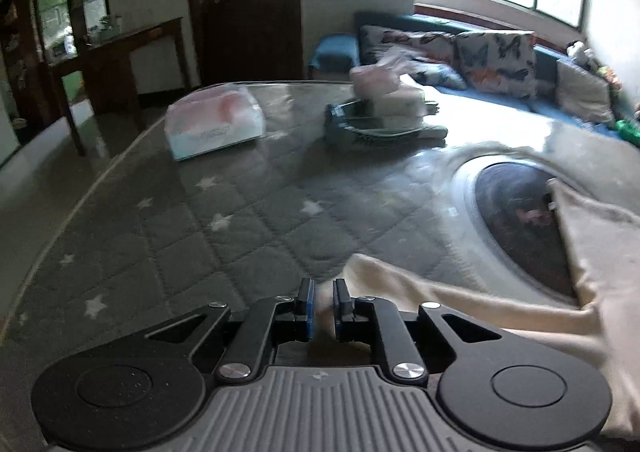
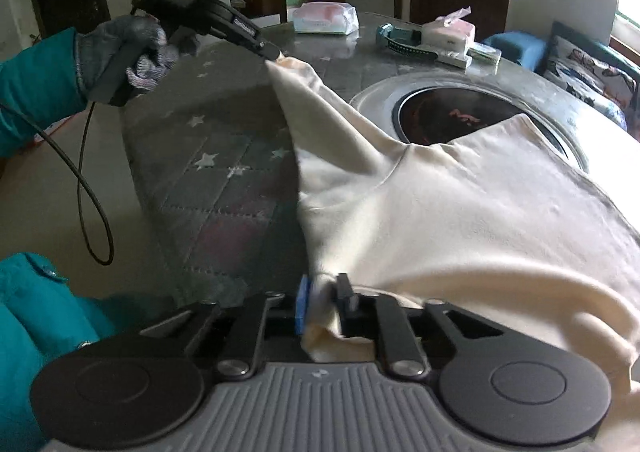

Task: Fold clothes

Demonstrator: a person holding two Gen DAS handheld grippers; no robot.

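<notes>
A cream garment (image 2: 460,204) lies spread over the right part of the grey quilted table cover (image 2: 208,156). My right gripper (image 2: 323,304) is shut on a bunched edge of it at the near side. My left gripper (image 1: 323,306) is shut on another corner of the same garment (image 1: 400,292); in the right wrist view it (image 2: 276,54) holds that corner lifted above the table, so the cloth stretches taut between the two grippers. A gloved hand (image 2: 132,48) in a teal sleeve holds the left gripper.
A round dark recess (image 2: 452,112) with a metal rim sits in the table, partly under the garment. At the far edge lie a plastic-wrapped pack (image 1: 216,124), a teal basket with boxes (image 1: 380,120) and a tissue pack (image 2: 448,32). A sofa with cushions (image 1: 492,60) stands beyond.
</notes>
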